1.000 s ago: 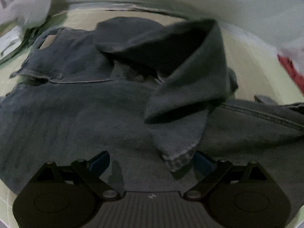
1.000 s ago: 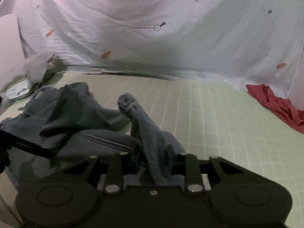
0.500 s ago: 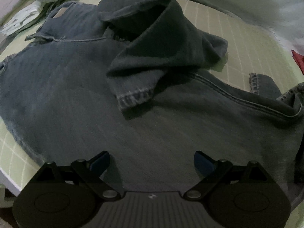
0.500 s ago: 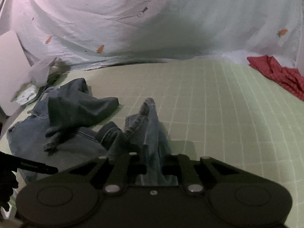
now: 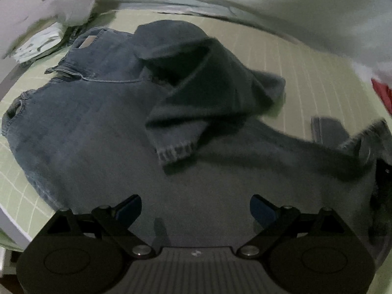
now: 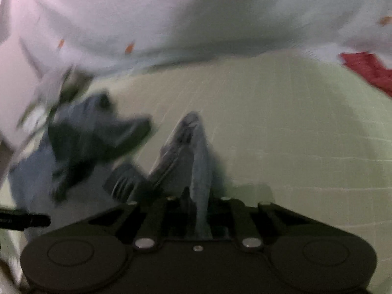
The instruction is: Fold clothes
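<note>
Currently: one frame pair logged, right view motion-blurred.

Garment: a pair of dark jeans [image 5: 93, 127] is spread over the green gridded tabletop [image 5: 301, 73], waistband toward the far left; one leg is thrown back across the seat so that its hem [image 5: 175, 150] lies on top of the body.

Left hand-held gripper [image 5: 195, 208]: released, fingers wide apart, nothing between them; it is held over the near part of the denim, whether touching cannot be told.

Right hand-held gripper [image 6: 196, 210]: clenched on a ridge of denim [image 6: 198, 152] that rises from between the fingers, at the right-hand end of the garment.

Surroundings: a white carrot-print sheet [image 6: 220, 12] is hung behind; a red cloth [image 6: 367, 69] lies far right, well apart from the jeans.

Step (judged): the garment is being pulled out flat before any fold is made.

Risk 1: the whole garment may be dragged sideways, since only one end is gripped and the other is not pinned.

Risk 2: the crossed leg may be trapped under a fold if not laid out first.

Risk 3: the bunched ridge may slip from the fingers under a fast pull.
</note>
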